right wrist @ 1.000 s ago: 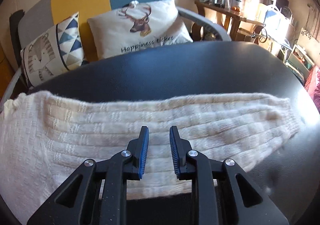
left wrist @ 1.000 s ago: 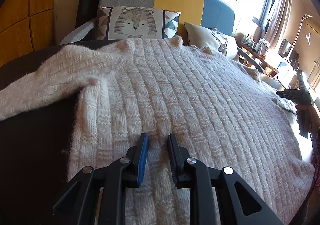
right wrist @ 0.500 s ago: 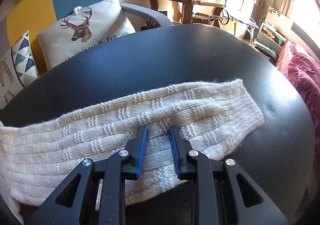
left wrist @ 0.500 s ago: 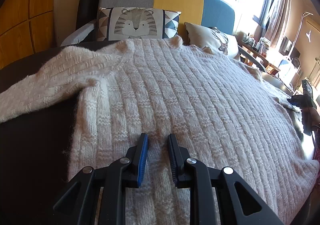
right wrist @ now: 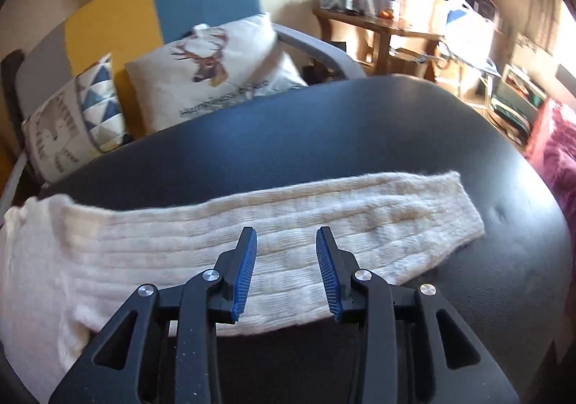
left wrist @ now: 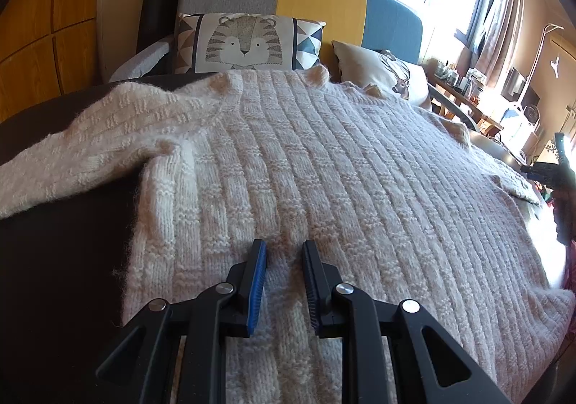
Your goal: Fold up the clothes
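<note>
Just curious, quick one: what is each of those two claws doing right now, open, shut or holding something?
Left gripper: jaws slightly apart over the knitted sweater; a grip cannot be told.
Right gripper: jaws opening, holding nothing, above the sweater sleeve.

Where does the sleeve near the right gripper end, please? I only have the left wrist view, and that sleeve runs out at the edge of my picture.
Observer: The sleeve lies stretched flat across the dark table, and its cuff stops short of the table's edge.
Operator: Thank you. Is the right gripper holding it?
Observer: No. The right gripper is over the sleeve, partway along it. Its jaws are opening and the pads are not pressing on the knit.
Operator: Is anything close to the cuff?
Observer: Only a pink fabric, which is beyond the table's edge and apart from the cuff.
</note>
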Demonstrator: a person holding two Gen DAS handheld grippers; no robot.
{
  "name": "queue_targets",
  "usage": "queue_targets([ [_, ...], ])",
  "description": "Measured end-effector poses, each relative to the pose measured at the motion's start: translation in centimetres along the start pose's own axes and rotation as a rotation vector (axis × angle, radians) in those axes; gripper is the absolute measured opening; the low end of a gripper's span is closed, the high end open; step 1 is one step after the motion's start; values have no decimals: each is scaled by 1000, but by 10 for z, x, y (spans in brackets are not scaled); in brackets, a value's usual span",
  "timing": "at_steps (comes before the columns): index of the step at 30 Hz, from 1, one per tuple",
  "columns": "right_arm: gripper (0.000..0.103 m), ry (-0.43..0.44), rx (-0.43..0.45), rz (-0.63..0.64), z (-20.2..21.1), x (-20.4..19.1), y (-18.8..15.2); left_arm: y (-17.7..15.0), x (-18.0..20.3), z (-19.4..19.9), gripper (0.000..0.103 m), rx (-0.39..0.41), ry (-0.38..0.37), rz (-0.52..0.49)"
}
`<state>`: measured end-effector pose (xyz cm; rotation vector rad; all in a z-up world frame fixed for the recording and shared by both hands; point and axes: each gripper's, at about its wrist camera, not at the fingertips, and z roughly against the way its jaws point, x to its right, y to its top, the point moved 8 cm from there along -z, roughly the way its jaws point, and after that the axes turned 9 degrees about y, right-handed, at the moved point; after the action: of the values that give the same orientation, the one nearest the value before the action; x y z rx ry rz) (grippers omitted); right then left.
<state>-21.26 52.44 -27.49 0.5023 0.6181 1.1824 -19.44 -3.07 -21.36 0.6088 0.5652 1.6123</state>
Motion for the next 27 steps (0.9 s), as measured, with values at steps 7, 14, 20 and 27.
queue_targets([
  [7,44,425,-88,89,20,-205,-43,0,-2,1,20,-3,-18,15],
  [14,47,481,-140,404,-8,-398,-134,3,-6,5,20,-10,-54,49],
  [20,43,409,-200,430,-53,-427,-191,16,-34,23,20,35,-97,143],
  [27,48,343,-68,462,-49,-423,-198,53,-182,22,21,127,152,307],
])
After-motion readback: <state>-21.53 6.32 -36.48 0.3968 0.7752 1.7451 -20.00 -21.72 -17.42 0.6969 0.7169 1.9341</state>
